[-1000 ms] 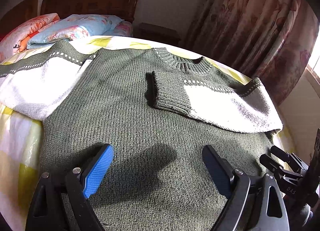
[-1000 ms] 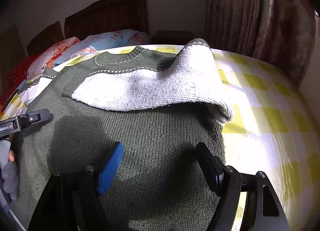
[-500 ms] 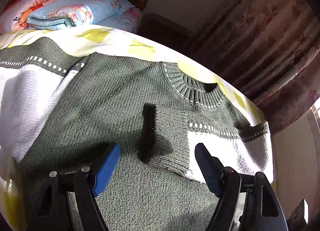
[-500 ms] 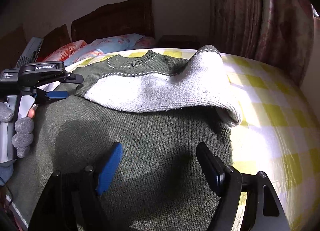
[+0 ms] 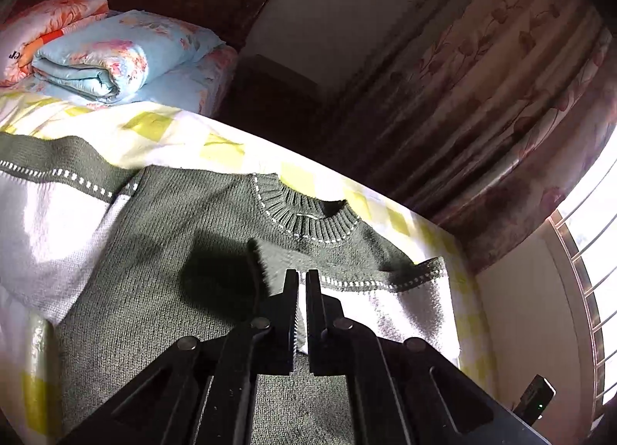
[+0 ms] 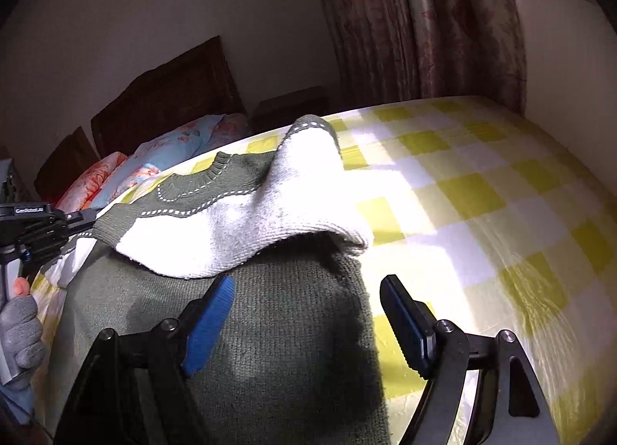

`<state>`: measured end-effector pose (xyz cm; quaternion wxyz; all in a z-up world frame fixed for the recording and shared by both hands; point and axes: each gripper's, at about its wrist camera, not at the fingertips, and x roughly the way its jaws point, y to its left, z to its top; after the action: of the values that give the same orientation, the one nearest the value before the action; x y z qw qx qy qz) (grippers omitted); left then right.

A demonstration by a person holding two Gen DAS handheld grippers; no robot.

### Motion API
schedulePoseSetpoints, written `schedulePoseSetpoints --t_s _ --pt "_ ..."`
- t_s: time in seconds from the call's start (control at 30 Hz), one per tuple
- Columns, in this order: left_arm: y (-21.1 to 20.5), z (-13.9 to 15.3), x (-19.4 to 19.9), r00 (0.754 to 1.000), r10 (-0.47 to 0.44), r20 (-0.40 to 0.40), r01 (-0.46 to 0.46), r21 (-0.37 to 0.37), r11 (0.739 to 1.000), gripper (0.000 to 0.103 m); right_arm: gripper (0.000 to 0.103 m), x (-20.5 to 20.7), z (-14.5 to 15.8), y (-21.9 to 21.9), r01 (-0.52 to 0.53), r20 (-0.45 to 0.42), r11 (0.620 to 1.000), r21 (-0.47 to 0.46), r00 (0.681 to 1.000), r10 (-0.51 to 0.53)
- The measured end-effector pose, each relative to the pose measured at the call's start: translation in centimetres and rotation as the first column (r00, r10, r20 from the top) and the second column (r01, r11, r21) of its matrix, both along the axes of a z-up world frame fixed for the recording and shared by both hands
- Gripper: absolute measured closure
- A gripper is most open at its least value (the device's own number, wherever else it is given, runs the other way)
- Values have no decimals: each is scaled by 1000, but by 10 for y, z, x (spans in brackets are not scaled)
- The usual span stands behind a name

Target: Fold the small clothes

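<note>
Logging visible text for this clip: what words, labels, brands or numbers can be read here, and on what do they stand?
"GenRobot.AI": small white lettering on the black body of the left claw, seen in the right wrist view; barely legible.
Dark letters, perhaps "JC": on the orange-and-white folded quilt at the edge of the left wrist view; cut off, not readable for sure.
No text on the sweater, the checked sheet or the curtain.

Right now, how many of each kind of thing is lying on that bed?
Sweaters: 1, sweater
Folded quilts: 2, blue quilt, orange quilt
Checked sheets: 1, sheet
Total: 4
</note>
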<state>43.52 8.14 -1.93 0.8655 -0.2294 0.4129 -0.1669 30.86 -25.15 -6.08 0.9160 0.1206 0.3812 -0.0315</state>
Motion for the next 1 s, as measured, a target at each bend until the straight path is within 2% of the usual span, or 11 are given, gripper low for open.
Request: schedulePoseSetpoints --t_s 0.13,0.2,0.27,0.33,0.5,0.63,0.7,0.8,0.87,0.93,1.0 --pt "7 35 -5 998 -9 67 9 0 1000 102 0 26 -3 -1 13 -87 985 -171 996 -28" --pt "10 33 -1 999 -26 43 25 18 1000 100 0 43 -11 -2 -3 -142 975 -221 989 -29" --pt "13 10 2 999 -27 -20 27 16 999 96 0 50 -15 -6 4 -161 975 -222 986 -41" --pt "15 -22 -5 996 -1 -94 1 -1 1000 79 0 49 -20 -6 10 -155 980 -201 987 -42" --pt "27 -95 -10 955 24 -295 -93 -221 971 71 0 42 -18 -2 -1 -139 979 -203 990 -28" --pt "8 -97 -8 971 -4 -240 -31 -141 990 64 0 43 -20 -7 9 -147 985 -173 989 -35" --pt "-2 -91 -8 979 -23 -203 -1 -120 993 43 0 42 -21 -9 13 -147 987 -160 988 -37" --pt "-18 -85 -6 983 -32 -179 18 -79 997 28 0 40 -20 -9 15 -143 987 -159 989 -38" --pt "-29 -80 -3 986 -48 -162 45 -24 999 29 0 40 -20 -8 9 -147 986 -164 989 -34" --pt "-38 -79 0 983 -91 -161 93 3 996 71 0 41 -20 -6 11 -149 985 -175 988 -37" --pt "-41 -83 -1 977 -124 -176 123 -14 992 82 0 42 -20 -6 19 -148 983 -181 988 -46"
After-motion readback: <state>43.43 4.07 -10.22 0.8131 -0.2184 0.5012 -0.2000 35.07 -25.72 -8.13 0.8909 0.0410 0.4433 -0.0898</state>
